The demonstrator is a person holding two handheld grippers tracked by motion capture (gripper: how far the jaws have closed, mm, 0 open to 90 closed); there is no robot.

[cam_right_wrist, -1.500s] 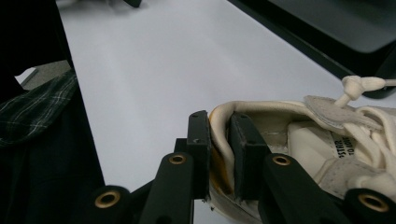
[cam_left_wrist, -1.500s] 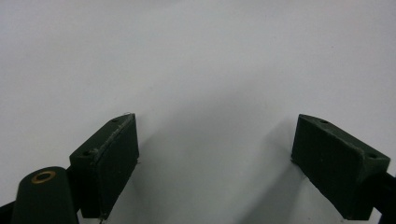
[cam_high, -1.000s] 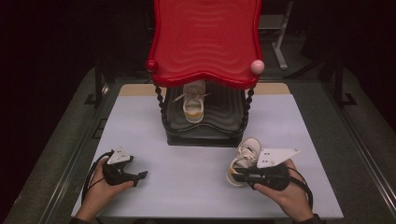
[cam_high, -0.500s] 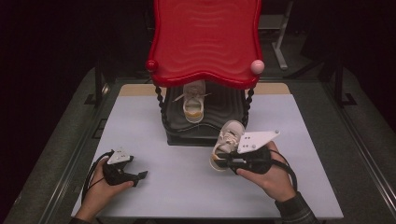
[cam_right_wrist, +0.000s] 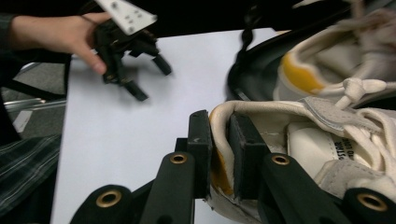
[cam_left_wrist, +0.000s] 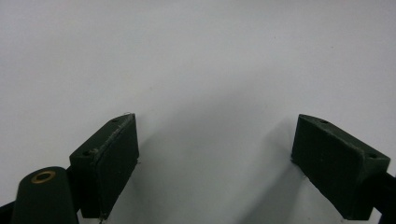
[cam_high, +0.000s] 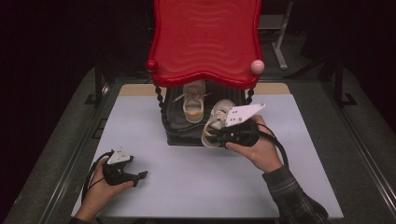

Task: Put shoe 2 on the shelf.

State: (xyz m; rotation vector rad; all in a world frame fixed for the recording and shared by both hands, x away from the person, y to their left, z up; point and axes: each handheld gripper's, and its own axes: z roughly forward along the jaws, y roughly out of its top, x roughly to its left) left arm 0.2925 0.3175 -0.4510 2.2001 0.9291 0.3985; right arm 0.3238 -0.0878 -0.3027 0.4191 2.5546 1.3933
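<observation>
- Surface: a pale grey table top [cam_high: 196,182] in a dark room; a black shoe rack [cam_high: 180,126] with a red wavy top shelf [cam_high: 205,42] stands at its far middle.
- Right gripper [cam_right_wrist: 219,154]: jaws clamped on the heel collar of a cream sneaker [cam_high: 215,122] — one jaw inside, one outside.
- The held sneaker sits at the rack's front right edge, just beside a second sneaker [cam_high: 193,103] on the lower shelf.
- Left gripper [cam_high: 140,176]: jaws spread wide, empty, low over the table's near left — well apart from the rack.
</observation>
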